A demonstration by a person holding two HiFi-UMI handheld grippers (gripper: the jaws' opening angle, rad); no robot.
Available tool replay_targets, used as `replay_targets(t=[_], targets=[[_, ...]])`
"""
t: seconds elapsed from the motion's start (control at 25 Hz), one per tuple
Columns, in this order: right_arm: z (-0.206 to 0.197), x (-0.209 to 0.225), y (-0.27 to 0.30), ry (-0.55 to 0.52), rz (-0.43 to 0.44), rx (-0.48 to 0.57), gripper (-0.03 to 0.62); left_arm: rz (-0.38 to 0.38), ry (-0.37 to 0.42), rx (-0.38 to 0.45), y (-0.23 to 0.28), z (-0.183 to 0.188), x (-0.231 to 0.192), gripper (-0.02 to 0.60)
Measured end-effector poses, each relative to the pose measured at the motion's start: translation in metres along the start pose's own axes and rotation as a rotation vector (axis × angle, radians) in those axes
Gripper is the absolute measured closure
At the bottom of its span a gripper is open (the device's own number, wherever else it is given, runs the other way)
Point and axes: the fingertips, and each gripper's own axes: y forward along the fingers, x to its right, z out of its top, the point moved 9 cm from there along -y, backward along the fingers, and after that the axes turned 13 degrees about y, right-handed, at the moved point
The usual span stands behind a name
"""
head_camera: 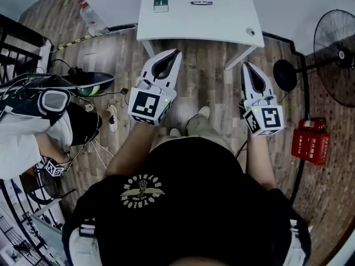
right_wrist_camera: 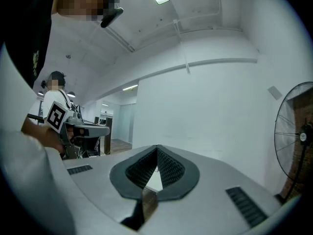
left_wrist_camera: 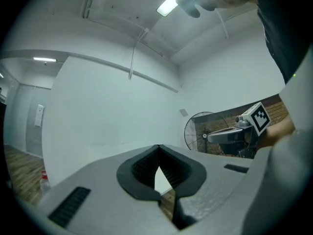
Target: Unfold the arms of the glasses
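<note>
**Nearest:** left tool [head_camera: 176, 52], held level above the floor, jaws closed tip to tip, nothing between them.

**Beside it:** right tool [head_camera: 246, 65], likewise level, jaws closed and empty.

**Beyond both:** white worktop [head_camera: 227, 21], not yet reached by either tool.

**On its far part:** glasses [head_camera: 201, 3], too small for the arms to be made out, long axis laid across the view from left to right. They are placed ahead, between the lines of the two tools. The left tool is judged the nearer.

**Left of them:** green box [head_camera: 161, 0].
</note>
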Motion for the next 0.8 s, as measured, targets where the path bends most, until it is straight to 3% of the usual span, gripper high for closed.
replay_targets(t=[0.8], targets=[[-0.004,0.076,0.073,0.035,0.069,-0.045,0.594,0.034,-0.059,-0.065,0.094,-0.034,-0.01,0.575]])
